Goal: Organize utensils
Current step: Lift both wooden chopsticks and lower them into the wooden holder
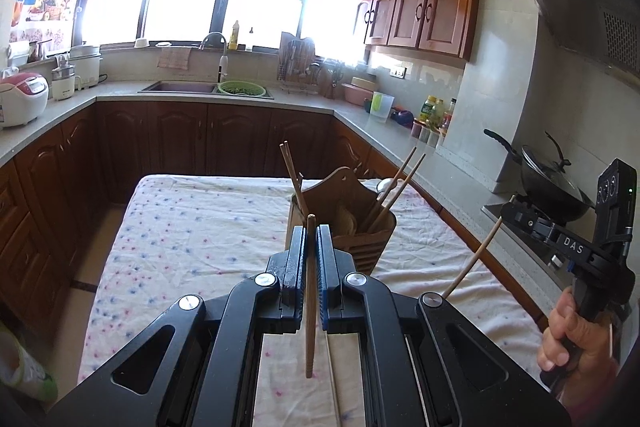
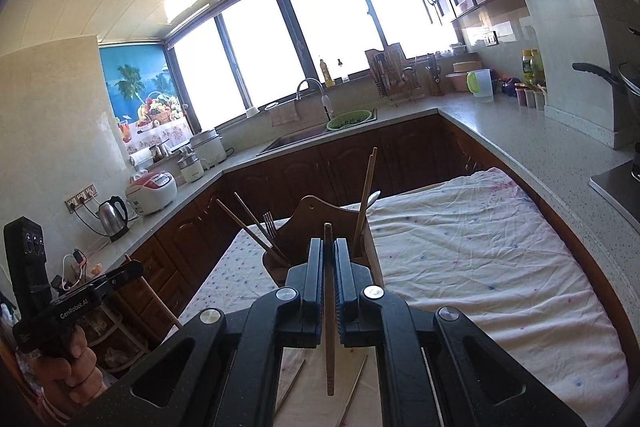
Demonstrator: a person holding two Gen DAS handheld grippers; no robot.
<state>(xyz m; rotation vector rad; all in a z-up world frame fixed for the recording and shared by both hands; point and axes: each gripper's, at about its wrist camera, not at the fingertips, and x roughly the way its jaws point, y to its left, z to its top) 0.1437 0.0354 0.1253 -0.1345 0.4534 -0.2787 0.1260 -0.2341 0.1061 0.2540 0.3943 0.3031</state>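
Observation:
A wooden utensil holder (image 1: 360, 223) stands on the cloth-covered table (image 1: 192, 227), with several chopsticks and a spoon in it. It also shows in the right wrist view (image 2: 308, 223), with a fork. My left gripper (image 1: 311, 231) is shut on a brown chopstick (image 1: 310, 307), held upright just in front of the holder. My right gripper (image 2: 328, 247) is shut on another brown chopstick (image 2: 329, 327), also just short of the holder. The right gripper's body (image 1: 592, 239) shows at the far right of the left wrist view, its chopstick (image 1: 472, 259) sticking out.
Loose chopsticks (image 2: 356, 391) lie on the cloth below my right gripper, and one (image 1: 332, 379) below my left. Kitchen counters surround the table: sink (image 1: 180, 87), rice cooker (image 1: 22, 99), wok on the stove (image 1: 548, 179), kettle (image 2: 114, 217).

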